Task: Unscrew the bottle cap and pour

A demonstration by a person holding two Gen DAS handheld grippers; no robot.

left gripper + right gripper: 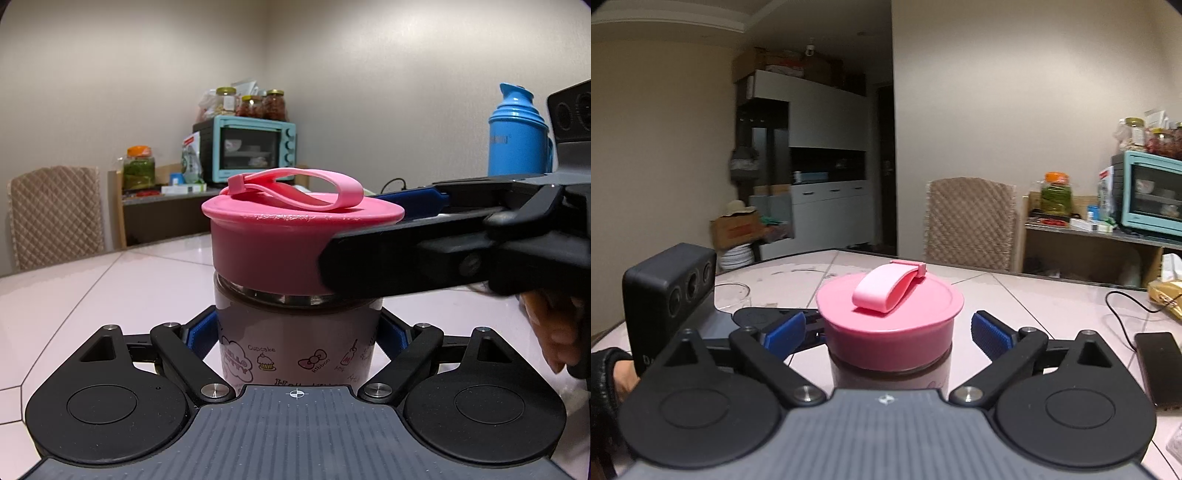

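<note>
The bottle (295,347) stands on the pale tiled table (110,295); it has cartoon prints, a dark fill and a wide pink cap (266,251) with a strap loop (295,184). My left gripper (297,334) is shut on the bottle's body, blue pads (201,336) pressing both sides. My right gripper (888,332) straddles the cap (890,325), open: a gap shows between each blue pad (991,334) and the cap's wall. In the left wrist view the right gripper (351,229) reaches in from the right, one black finger (388,262) in front of the cap.
A blue thermos (517,140) stands at the right. A dark phone (1156,369), a black cable (1126,302) and a yellow packet (1167,295) lie on the table. A quilted chair (969,221) and a shelf with a teal oven (1152,195) stand beyond.
</note>
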